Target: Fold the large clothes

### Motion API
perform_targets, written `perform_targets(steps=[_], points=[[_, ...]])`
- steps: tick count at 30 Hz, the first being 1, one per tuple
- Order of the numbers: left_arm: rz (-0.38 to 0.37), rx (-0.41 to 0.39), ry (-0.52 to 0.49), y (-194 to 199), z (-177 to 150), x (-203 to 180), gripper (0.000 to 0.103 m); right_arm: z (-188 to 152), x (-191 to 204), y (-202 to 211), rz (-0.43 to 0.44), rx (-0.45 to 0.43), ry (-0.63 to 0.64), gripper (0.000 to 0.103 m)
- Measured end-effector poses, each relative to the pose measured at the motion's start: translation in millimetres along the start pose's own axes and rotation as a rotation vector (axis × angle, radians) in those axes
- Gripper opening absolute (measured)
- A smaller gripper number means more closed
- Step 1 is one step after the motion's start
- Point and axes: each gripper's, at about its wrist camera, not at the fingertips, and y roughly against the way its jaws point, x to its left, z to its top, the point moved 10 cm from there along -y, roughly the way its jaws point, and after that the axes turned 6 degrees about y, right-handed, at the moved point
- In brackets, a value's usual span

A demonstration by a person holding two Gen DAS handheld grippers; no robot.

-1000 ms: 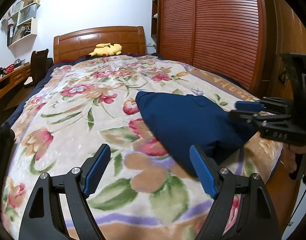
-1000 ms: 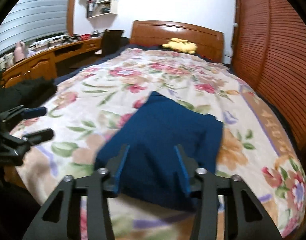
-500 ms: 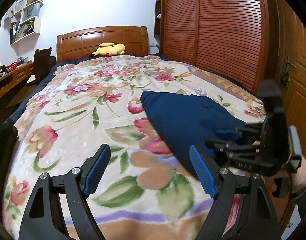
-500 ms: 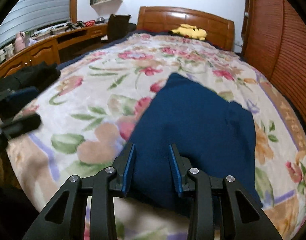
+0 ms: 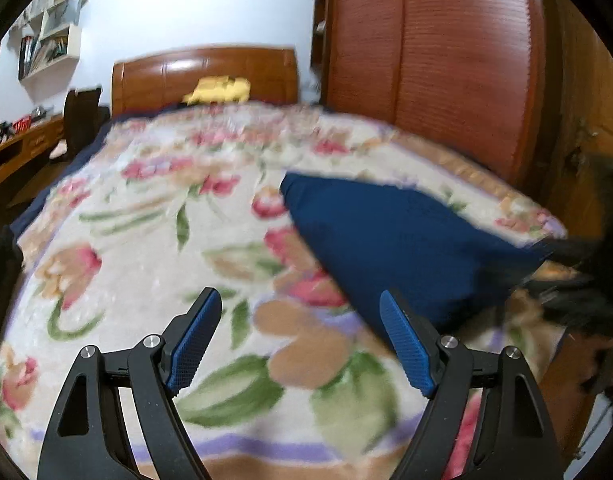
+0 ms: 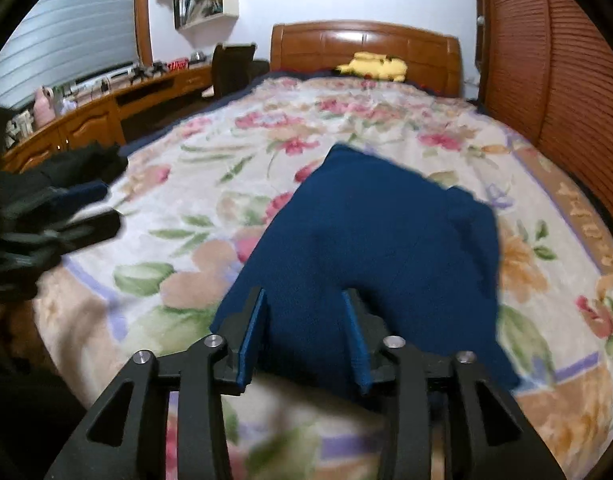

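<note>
Floral bedspread [image 6: 378, 128]; right gripper [image 6: 304, 330] around navy garment [image 6: 370, 240]

The left claw [image 5: 296, 336] is matte black plastic: two wide, triangular arms with cut-out windows, each tipped by a finger faced with a blue pad [image 5: 194, 344] of fine dimpled texture. Round silver screw heads sit at the pivots, two on each side. The right claw [image 6: 304, 332] is of the same make, black arms with silver screws and thin blue pads [image 6: 252, 334] seen nearly edge-on, and in the left wrist view its far end is only a dark blur.
</note>
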Motion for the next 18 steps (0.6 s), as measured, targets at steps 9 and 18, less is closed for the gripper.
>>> perform_targets(steps=[9,18], points=[[-0.026,0.005,0.025,-19,14,-1,0.082,-34,-58,37,-0.137,0.009,0.022,0.044],[-0.003,0.002,-0.05,-40,38,-18,0.082,-58,-81,43,-0.159,0.04,-0.015,0.059]])
